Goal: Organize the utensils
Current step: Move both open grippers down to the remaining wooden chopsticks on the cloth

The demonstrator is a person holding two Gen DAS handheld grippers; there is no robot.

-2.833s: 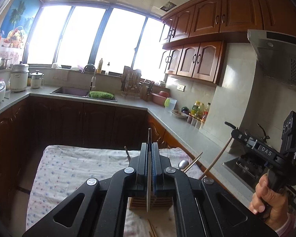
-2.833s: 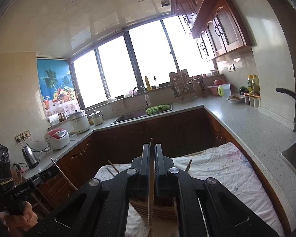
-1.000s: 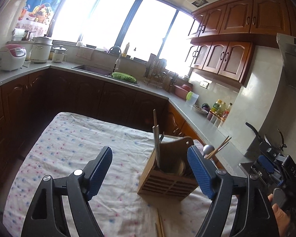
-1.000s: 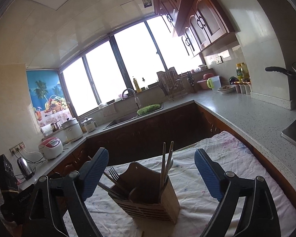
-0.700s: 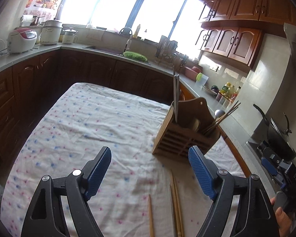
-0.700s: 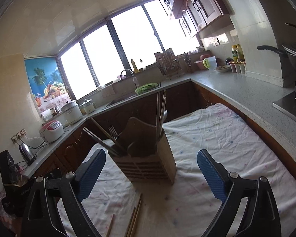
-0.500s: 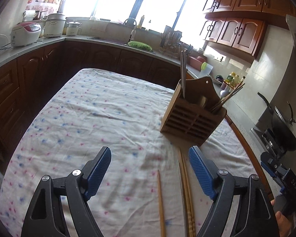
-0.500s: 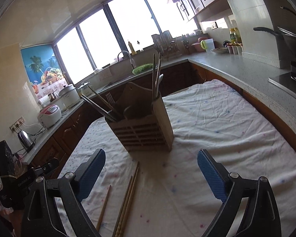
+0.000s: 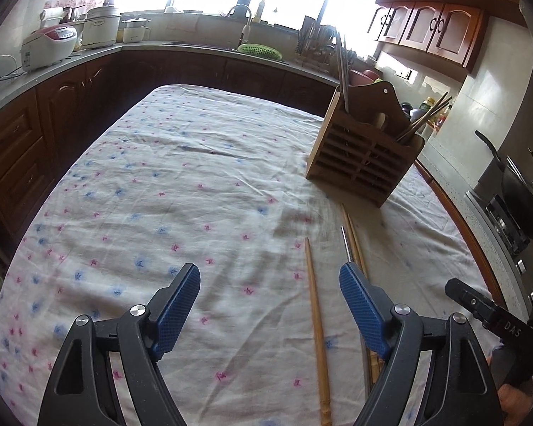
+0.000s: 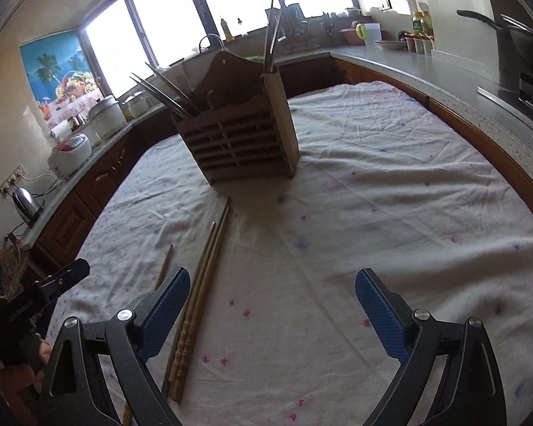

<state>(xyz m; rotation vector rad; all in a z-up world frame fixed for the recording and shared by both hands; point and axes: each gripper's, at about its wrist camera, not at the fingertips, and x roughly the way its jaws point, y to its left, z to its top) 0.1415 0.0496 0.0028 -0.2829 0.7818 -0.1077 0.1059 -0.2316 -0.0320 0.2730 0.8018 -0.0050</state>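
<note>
Both jaws wide, empty; chopsticks (image 9: 316,319) mid-cloth (image 9: 142,184), holder (image 9: 362,156) near right edge.

We saw a slatted wooden holder (image 9: 364,156) standing upright on the flowered cloth, with a tall arched back board. Metal chopsticks (image 9: 342,71) stood upright in one end compartment, and darker sticks (image 10: 161,94) leaned outward from the other. In front of it we found loose chopsticks lying flat: a single wooden one (image 9: 316,323) apart from the rest, and beside it a close-lying group (image 10: 202,294) with turned, ridged handles, one of them metal-tipped (image 9: 346,243).
</note>
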